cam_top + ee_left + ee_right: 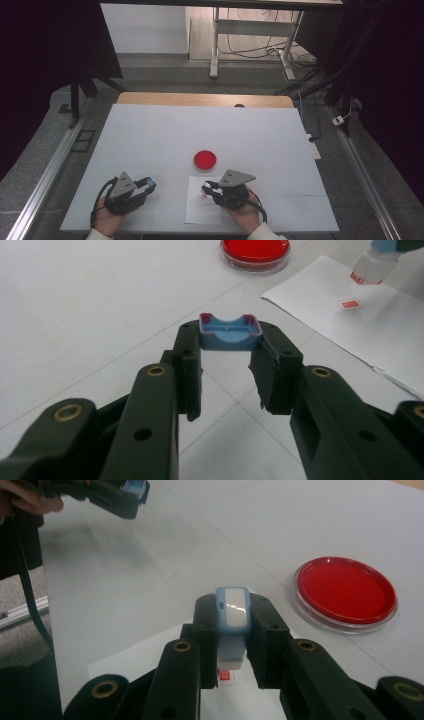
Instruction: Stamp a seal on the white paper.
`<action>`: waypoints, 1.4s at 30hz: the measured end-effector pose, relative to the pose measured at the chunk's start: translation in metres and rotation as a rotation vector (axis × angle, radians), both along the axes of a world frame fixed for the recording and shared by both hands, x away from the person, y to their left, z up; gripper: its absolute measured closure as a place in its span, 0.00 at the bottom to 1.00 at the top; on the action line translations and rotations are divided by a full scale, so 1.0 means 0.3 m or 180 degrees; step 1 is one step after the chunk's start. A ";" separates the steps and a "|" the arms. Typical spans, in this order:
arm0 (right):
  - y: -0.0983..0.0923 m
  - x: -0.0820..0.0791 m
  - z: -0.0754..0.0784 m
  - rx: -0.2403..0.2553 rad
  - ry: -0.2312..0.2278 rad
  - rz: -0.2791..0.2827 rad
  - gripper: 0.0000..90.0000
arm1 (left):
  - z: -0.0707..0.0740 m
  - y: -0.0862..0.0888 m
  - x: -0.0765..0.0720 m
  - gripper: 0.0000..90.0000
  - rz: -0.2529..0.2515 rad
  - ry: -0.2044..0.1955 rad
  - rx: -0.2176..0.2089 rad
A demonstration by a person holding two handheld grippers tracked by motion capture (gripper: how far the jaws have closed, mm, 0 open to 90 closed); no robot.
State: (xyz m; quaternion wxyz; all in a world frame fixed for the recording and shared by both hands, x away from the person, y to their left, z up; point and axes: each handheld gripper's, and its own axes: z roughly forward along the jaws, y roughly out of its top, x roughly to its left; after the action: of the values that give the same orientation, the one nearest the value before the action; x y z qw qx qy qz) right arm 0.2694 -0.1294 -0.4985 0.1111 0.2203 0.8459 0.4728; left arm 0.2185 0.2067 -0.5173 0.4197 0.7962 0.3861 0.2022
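Left gripper [227,357] pinches blue stamp cap [230,332] between jaw tips, cap's hollow side up, held above white table [90,305]. In high view, left gripper [145,184] sits at table's near left. Right gripper [233,640] clamps blue-and-white stamp [232,622] upright, printing end down, just over white paper sheet [150,660]. Small red mark [226,675] on paper directly beneath stamp. Red dish [205,160] rests on table beyond paper, near right gripper [210,189], apart from both.
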 end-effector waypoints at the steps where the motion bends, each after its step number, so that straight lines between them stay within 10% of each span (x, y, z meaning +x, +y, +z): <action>1: -0.004 0.001 0.004 0.0024 0.0010 -0.0002 0.83 | 0.000 0.000 0.000 0.73 -0.0001 0.0001 0.0000; 22: -0.127 0.049 0.063 0.0500 0.0053 -0.0410 0.83 | 0.001 0.004 0.000 0.73 0.0006 -0.0007 0.0001; 42: -0.206 0.076 0.089 0.0642 -0.0002 -0.0550 0.83 | 0.000 0.004 0.002 0.73 0.0013 -0.0018 0.0009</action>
State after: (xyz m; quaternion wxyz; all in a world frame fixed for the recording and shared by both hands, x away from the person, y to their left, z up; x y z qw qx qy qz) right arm 0.2921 -0.1911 -0.4718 0.1290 0.3022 0.7719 0.5442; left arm 0.2190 0.2080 -0.5174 0.4192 0.7954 0.3863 0.2058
